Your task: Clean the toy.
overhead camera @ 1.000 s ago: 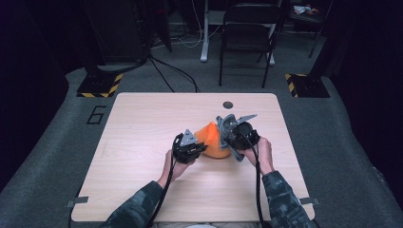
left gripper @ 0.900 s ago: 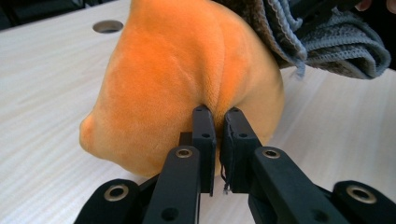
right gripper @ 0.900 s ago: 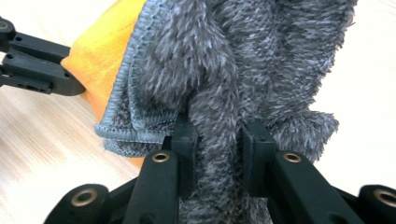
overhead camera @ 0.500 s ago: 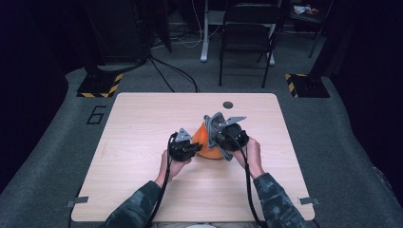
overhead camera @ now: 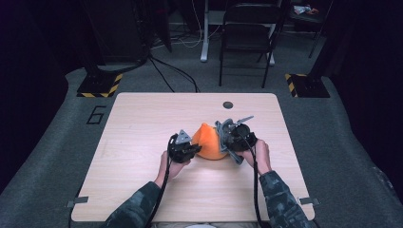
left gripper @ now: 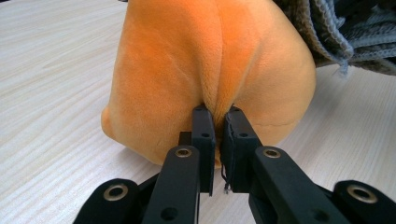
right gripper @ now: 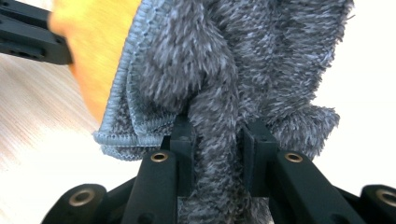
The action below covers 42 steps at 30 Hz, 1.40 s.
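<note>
- Left gripper (left gripper: 217, 116): in the left gripper view its two black jaws rise from the bottom centre, clenched on a narrow pinched fold of the orange plush fabric (left gripper: 205, 65). Only a thin slit shows between the pads.
- In the high view the left gripper (overhead camera: 190, 151) sits just left of centre on the table, touching the left flank of the orange plush fabric (overhead camera: 208, 142). The left hand (overhead camera: 172, 164) is below it.
- Right gripper (right gripper: 217, 135): in the right gripper view the jaws rise from the bottom centre and grasp a thick bunched fold of the grey fuzzy cloth (right gripper: 243, 60), which fills the gap between the pads.
- The grey cloth has a ribbed, stitched hem at the left centre of that frame. The orange fabric (right gripper: 98, 42) lies against it in the upper left.
- In the high view the right gripper (overhead camera: 227, 138) presses on the right side of the orange bundle. The right hand (overhead camera: 256, 154) is at lower right of it.
- The orange bundle rests on the light wood table (overhead camera: 142, 123), just right of the frame's centre, between the two grippers.
- In the left gripper view the grey cloth (left gripper: 345, 32) shows at the upper right, behind the orange plush.
- A small dark round mark (overhead camera: 228, 105) sits near the table's far edge, well apart from the bundle.
</note>
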### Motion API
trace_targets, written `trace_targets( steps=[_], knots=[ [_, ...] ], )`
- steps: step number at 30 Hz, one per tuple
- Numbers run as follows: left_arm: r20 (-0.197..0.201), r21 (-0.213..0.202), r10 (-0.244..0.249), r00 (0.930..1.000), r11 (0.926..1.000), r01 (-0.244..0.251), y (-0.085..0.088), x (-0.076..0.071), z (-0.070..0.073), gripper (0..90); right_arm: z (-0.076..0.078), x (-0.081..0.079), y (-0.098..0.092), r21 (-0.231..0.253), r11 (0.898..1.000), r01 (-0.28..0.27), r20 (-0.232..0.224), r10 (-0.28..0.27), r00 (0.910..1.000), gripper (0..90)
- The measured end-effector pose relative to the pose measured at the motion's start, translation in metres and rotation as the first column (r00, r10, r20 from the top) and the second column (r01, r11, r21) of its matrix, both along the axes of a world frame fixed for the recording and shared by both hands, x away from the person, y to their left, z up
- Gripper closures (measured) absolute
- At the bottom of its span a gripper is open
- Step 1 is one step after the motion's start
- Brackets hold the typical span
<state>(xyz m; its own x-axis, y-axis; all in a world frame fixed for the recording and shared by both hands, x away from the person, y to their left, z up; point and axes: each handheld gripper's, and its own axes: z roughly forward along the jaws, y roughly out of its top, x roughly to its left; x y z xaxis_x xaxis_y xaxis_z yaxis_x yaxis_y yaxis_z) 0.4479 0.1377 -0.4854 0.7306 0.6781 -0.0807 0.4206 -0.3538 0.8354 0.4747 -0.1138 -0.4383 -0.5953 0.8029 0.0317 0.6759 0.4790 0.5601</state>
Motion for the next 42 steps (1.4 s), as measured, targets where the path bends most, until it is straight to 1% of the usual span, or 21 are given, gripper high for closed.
trace_targets(
  steps=[5, 12, 15, 17, 18, 21, 23, 25, 26, 27, 28, 29, 30, 31, 33, 36, 37, 38, 39, 40, 42],
  knots=[
    [0.003, 0.003, 0.001, 1.0000, 1.0000, -0.001, 0.000, 0.000, 0.000, 84.0, -0.011, 0.006, -0.009, 0.003, 1.000, 0.019, -0.050, -0.019, 0.9986, 69.9],
    [0.002, 0.010, 0.000, 1.0000, 0.9999, 0.000, 0.002, 0.000, -0.001, 83.7, -0.029, 0.013, -0.014, -0.056, 0.997, 0.051, -0.098, -0.057, 0.9936, 69.4],
    [0.009, 0.005, 0.014, 0.9999, 0.9999, -0.014, 0.002, 0.000, 0.000, 83.6, -0.027, 0.013, -0.018, -0.039, 0.996, 0.074, -0.062, -0.076, 0.9952, 69.7],
    [0.007, -0.001, 0.012, 0.9999, 0.9999, -0.012, 0.001, 0.000, 0.000, 83.6, -0.015, 0.010, -0.019, -0.046, 0.996, 0.074, 0.002, -0.074, 0.9973, 69.8],
    [0.009, -0.002, 0.012, 0.9999, 0.9999, -0.012, 0.001, 0.000, 0.000, 83.6, -0.007, 0.008, -0.017, -0.032, 0.996, 0.079, 0.020, -0.079, 0.9967, 69.8],
    [0.013, 0.007, 0.005, 0.9999, 1.0000, -0.005, -0.001, -0.002, 0.000, 83.6, 0.019, -0.001, -0.009, 0.034, 0.998, 0.056, 0.121, -0.060, 0.9908, 69.8],
    [0.025, 0.006, 0.008, 0.9997, 1.0000, -0.008, -0.003, -0.004, 0.001, 83.6, 0.031, -0.009, 0.002, 0.088, 0.996, 0.006, 0.167, -0.021, 0.9858, 69.8],
    [0.034, 0.015, 0.001, 0.9994, 0.9999, -0.001, -0.006, -0.006, 0.001, 83.6, 0.036, -0.015, 0.015, 0.104, 0.994, -0.043, 0.197, 0.022, 0.9803, 69.7],
    [0.034, 0.015, 0.001, 0.9994, 0.9999, -0.001, -0.006, -0.006, 0.001, 83.6, 0.036, -0.015, 0.015, 0.104, 0.994, -0.043, 0.197, 0.022, 0.9803, 69.7],
    [0.042, 0.020, -0.001, 0.9991, 0.9998, 0.001, -0.007, -0.007, 0.002, 83.6, 0.032, -0.018, 0.027, 0.109, 0.992, -0.072, 0.189, 0.050, 0.9808, 69.6],
    [0.043, 0.029, -0.003, 0.9991, 0.9996, 0.001, -0.008, -0.008, 0.002, 83.6, 0.028, -0.018, 0.033, 0.076, 0.994, -0.076, 0.176, 0.062, 0.9824, 69.3],
    [0.043, 0.029, -0.003, 0.9991, 0.9996, 0.001, -0.008, -0.008, 0.002, 83.5, 0.028, -0.018, 0.033, 0.076, 0.994, -0.076, 0.176, 0.062, 0.9824, 69.3],
    [0.038, 0.029, -0.004, 0.9993, 0.9996, 0.003, -0.007, -0.007, 0.001, 83.5, 0.020, -0.017, 0.038, 0.036, 0.996, -0.078, 0.191, 0.070, 0.9792, 69.4],
    [0.043, 0.025, -0.005, 0.9991, 0.9997, 0.004, -0.007, -0.007, 0.001, 83.6, 0.020, -0.017, 0.037, 0.036, 0.996, -0.076, 0.184, 0.068, 0.9806, 69.3],
    [0.045, 0.026, -0.006, 0.9990, 0.9996, 0.005, -0.007, -0.007, 0.001, 83.5, 0.021, -0.014, 0.033, 0.033, 0.996, -0.081, 0.176, 0.074, 0.9815, 69.3],
    [0.041, 0.030, -0.012, 0.9991, 0.9995, 0.011, -0.007, -0.007, 0.001, 83.6, 0.018, -0.010, 0.023, 0.045, 0.997, -0.069, 0.124, 0.063, 0.9903, 69.3],
    [0.041, 0.030, -0.012, 0.9991, 0.9995, 0.011, -0.007, -0.007, 0.001, 83.5, 0.018, -0.010, 0.023, 0.045, 0.997, -0.069, 0.124, 0.063, 0.9903, 69.3],
    [0.045, 0.026, -0.007, 0.9990, 0.9996, 0.006, -0.007, -0.007, 0.001, 83.5, 0.016, -0.007, 0.015, 0.039, 0.998, -0.056, 0.089, 0.052, 0.9946, 69.3],
    [0.045, 0.026, -0.007, 0.9990, 0.9996, 0.006, -0.007, -0.007, 0.001, 83.5, 0.016, -0.007, 0.015, 0.039, 0.998, -0.056, 0.089, 0.052, 0.9946, 69.3],
    [0.043, 0.021, -0.004, 0.9991, 0.9998, 0.003, -0.007, -0.006, 0.000, 83.5, 0.012, -0.004, 0.007, 0.041, 0.998, -0.042, 0.049, 0.040, 0.9980, 69.3],
    [0.044, 0.021, -0.004, 0.9990, 0.9998, 0.003, -0.007, -0.006, 0.001, 83.5, 0.008, 0.000, 0.000, 0.047, 0.999, -0.026, 0.020, 0.025, 0.9995, 69.3]
  ],
)
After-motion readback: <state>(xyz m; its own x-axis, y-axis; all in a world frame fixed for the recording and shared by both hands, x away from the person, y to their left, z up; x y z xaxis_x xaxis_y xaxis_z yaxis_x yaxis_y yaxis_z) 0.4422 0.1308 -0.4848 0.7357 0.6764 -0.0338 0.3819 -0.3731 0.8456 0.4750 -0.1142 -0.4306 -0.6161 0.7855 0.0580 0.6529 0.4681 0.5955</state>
